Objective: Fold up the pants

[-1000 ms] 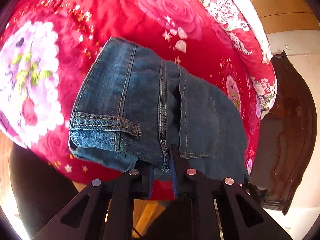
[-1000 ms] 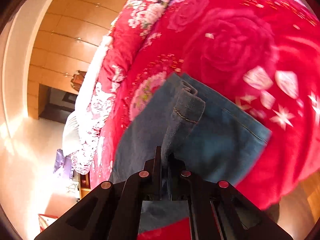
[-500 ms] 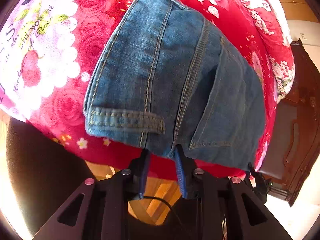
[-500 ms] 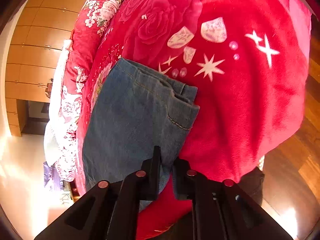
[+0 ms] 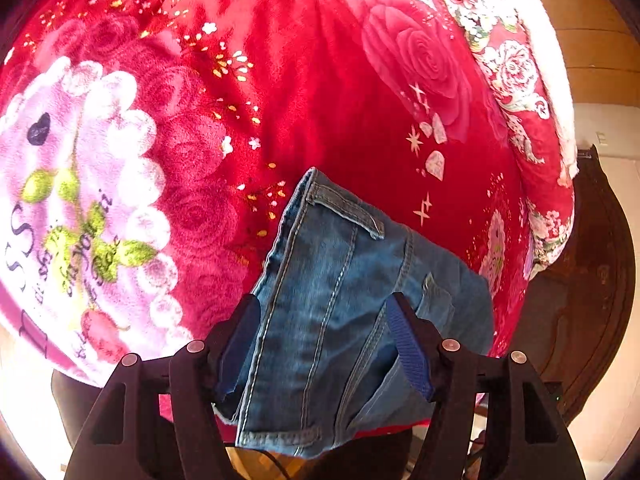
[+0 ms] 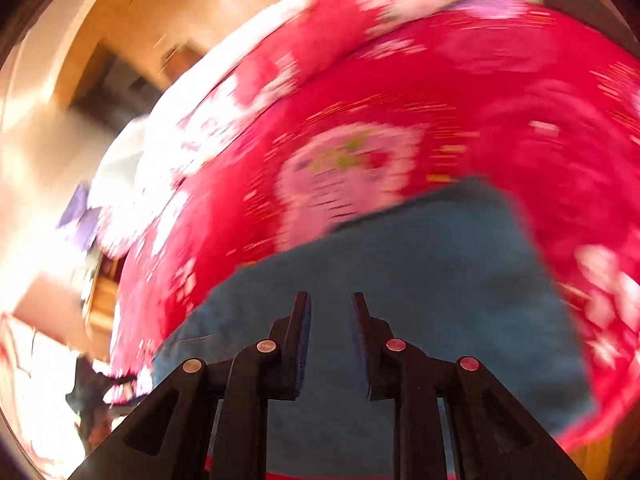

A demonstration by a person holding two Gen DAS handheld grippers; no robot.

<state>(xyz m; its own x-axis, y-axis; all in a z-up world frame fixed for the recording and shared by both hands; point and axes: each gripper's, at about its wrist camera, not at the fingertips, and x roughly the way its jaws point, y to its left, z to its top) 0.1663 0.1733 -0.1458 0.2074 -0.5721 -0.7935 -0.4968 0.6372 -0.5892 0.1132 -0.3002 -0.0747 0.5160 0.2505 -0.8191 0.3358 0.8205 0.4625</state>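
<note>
In the left wrist view the left gripper (image 5: pixel 324 316) has its 2 jaws spread wide, and the folded blue jeans (image 5: pixel 344 292) lie between and just beyond them without being pinched. The denim's near hem hangs over the bed edge below the jaws. A belt loop (image 5: pixel 346 210) sits farther out, ahead of the jaws, at the jeans' far end. Past that spreads the red rose-print blanket (image 5: pixel 304 80), with a pink floral patch to the left of the jaws.

The right wrist view is motion-blurred. The right gripper (image 6: pixel 329 312) has its jaws parted with nothing between them, the jeans (image 6: pixel 420 272) directly ahead, the blanket (image 6: pixel 480 100) beyond.
</note>
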